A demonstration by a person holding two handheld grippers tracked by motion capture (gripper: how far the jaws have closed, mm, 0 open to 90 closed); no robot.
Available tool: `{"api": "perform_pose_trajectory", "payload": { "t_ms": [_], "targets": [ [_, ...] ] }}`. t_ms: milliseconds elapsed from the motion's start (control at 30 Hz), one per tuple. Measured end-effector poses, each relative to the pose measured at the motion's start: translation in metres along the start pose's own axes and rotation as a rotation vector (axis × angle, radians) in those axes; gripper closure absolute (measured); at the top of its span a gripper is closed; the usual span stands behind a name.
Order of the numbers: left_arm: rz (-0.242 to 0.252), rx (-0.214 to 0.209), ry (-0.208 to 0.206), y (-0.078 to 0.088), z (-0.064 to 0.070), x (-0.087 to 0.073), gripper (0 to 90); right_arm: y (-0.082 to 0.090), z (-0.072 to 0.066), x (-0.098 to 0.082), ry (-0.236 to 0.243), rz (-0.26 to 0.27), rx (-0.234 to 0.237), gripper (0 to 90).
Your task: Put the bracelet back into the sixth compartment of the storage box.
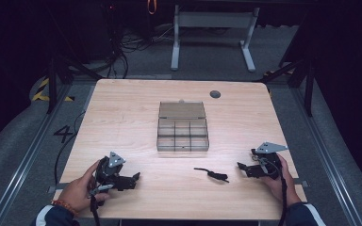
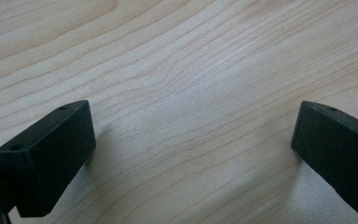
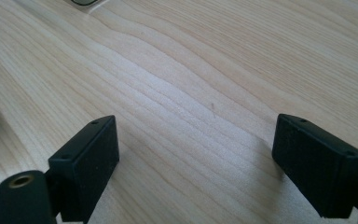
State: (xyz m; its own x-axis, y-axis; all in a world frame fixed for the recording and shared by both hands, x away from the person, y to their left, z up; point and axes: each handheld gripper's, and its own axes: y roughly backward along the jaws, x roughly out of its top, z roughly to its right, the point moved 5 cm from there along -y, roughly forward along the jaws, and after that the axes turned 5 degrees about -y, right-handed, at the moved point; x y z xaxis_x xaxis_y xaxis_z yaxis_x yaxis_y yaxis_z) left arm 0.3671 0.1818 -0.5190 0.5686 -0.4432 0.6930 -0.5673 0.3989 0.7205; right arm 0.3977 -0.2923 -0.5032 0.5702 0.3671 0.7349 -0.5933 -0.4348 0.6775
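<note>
A clear plastic organiser box (image 1: 183,133) with several small compartments sits at the table's middle, its lid (image 1: 182,110) laid open behind it. A small black cable piece (image 1: 211,173) lies on the wood in front of the box, toward the right. My left gripper (image 1: 133,180) rests near the front left edge, held by a hand, jaws wide apart over bare wood (image 2: 186,121). My right gripper (image 1: 243,169) rests at the front right, jaws also wide apart with nothing between them (image 3: 196,140), just right of the cable piece.
A round grey cable port (image 1: 215,94) sits in the table (image 1: 122,122) near its far right corner. Beyond the table stand a white desk frame (image 1: 212,33) and loose cables (image 1: 122,47) on the floor.
</note>
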Motion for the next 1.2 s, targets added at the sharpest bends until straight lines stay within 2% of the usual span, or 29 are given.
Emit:
{"api": "perform_pose_trajectory", "payload": {
  "t_ms": [100,233,333,500,567,633,700,833,933,1067,1200],
  "targets": [
    [-0.003,-0.034,-0.043,-0.002,-0.002,0.003,0.0,0.000,0.000,0.000,0.000,0.000,0.000,14.9],
    [-0.003,-0.045,-0.064,-0.003,-0.003,0.003,0.1,0.000,-0.001,0.000,-0.007,0.001,-0.010,14.9],
    [-0.004,-0.076,-0.091,-0.004,-0.004,0.005,0.1,0.000,-0.001,0.000,-0.009,0.002,-0.011,14.9],
    [-0.005,-0.101,-0.122,-0.007,-0.007,0.008,0.0,0.001,-0.002,0.000,0.025,-0.009,0.017,14.9],
    [-0.003,-0.102,-0.119,-0.007,-0.006,0.008,0.0,0.002,-0.003,0.000,0.046,-0.012,0.011,14.9],
    [-0.002,-0.102,-0.118,-0.008,-0.006,0.009,0.0,0.003,-0.003,-0.001,0.052,-0.022,0.027,15.0],
    [-0.001,-0.102,-0.119,-0.008,-0.006,0.009,0.0,0.004,-0.002,-0.001,0.050,-0.043,0.045,15.0],
    [-0.002,-0.102,-0.115,-0.008,-0.006,0.009,0.1,0.005,-0.004,0.002,0.080,-0.095,0.056,18.6],
    [-0.004,-0.098,-0.113,-0.008,-0.006,0.009,0.2,0.007,-0.010,0.007,0.120,-0.137,0.078,23.1],
    [0.001,-0.085,-0.107,-0.007,-0.005,0.009,0.3,0.011,-0.020,0.017,0.154,-0.141,0.101,27.5],
    [0.000,-0.077,-0.094,-0.007,-0.004,0.008,0.3,0.019,-0.034,0.030,0.202,-0.149,0.145,31.9]
  ]
}}
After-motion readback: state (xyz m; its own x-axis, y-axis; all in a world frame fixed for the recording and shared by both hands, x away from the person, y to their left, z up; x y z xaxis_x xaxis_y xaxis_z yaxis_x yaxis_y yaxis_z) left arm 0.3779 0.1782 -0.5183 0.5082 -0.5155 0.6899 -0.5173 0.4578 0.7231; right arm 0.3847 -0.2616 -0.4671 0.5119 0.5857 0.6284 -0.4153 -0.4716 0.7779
